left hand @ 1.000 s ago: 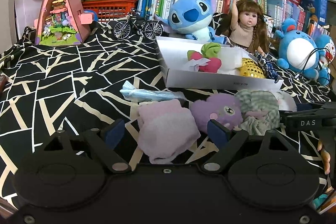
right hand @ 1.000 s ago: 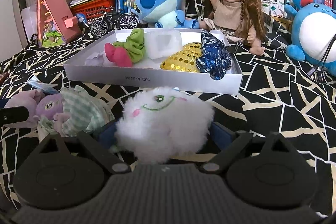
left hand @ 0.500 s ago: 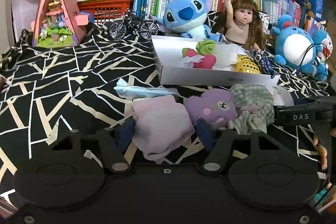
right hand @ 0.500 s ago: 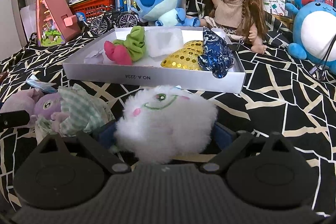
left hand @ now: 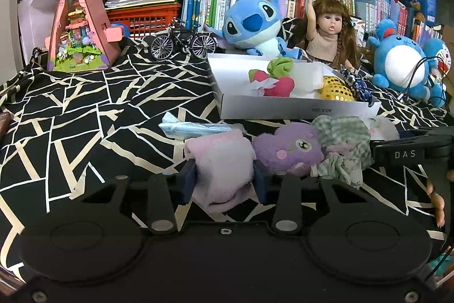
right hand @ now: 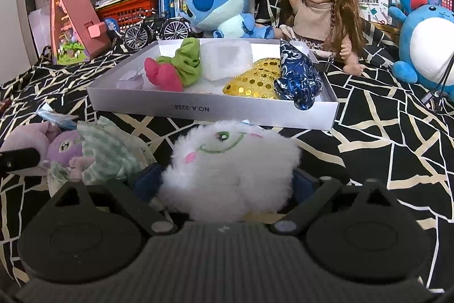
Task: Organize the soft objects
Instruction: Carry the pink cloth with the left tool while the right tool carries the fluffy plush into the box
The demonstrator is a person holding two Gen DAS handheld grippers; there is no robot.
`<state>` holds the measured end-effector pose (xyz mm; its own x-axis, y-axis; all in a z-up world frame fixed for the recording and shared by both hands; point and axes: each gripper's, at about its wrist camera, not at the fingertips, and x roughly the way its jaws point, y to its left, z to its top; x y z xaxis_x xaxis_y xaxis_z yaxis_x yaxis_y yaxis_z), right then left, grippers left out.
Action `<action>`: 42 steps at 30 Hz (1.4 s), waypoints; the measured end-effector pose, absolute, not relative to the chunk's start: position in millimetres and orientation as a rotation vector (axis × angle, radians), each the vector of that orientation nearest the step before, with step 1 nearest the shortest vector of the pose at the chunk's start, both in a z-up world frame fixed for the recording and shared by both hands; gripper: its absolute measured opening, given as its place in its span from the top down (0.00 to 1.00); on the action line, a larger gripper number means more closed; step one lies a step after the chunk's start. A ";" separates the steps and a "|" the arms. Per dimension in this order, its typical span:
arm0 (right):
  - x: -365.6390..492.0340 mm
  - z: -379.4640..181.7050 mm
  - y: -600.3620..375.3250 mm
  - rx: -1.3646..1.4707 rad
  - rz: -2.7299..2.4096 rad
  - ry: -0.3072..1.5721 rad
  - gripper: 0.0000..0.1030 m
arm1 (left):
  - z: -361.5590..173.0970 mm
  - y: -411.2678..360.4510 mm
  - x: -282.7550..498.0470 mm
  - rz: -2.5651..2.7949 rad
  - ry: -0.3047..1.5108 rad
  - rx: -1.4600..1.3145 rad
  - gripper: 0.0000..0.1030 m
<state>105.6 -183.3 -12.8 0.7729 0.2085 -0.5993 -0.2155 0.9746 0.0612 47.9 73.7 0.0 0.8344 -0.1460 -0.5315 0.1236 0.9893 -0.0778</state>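
My left gripper [left hand: 224, 181] is shut on a pale pink cloth [left hand: 221, 161] on the black patterned tablecloth. A purple plush [left hand: 286, 149] and a green striped cloth [left hand: 343, 141] lie just right of it. My right gripper [right hand: 227, 183] is shut on a white fluffy plush [right hand: 229, 166] with a drawn green smile, in front of the white box [right hand: 198, 110]. The box [left hand: 283, 110] holds a pink and green scrunchie [right hand: 176, 67], a white pouch, a gold sequin piece [right hand: 255, 81] and a blue patterned pouch [right hand: 300, 78].
A blue plastic packet [left hand: 195, 128] lies left of the box. Behind the box sit a blue Stitch plush [left hand: 252, 24], a doll [left hand: 329, 30], a toy bicycle [left hand: 181, 43], a pink triangular toy house [left hand: 79, 27] and a round blue plush [left hand: 403, 61], before bookshelves.
My left gripper's fingers closed in from wide apart onto the pink cloth. My right gripper stayed shut on the white plush and edged slightly closer to the box.
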 end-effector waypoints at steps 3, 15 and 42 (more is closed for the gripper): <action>103.9 -9.7 -185.4 0.000 0.222 0.634 0.18 | 1.9 73.8 47.5 -0.142 0.560 -0.043 0.64; 98.8 2.1 -194.2 0.055 0.212 0.598 0.24 | 16.9 77.6 47.8 -0.158 0.528 -0.069 0.65; 152.8 59.3 -198.5 0.164 0.281 0.540 0.24 | 77.4 66.3 150.0 -0.256 0.471 -0.134 0.65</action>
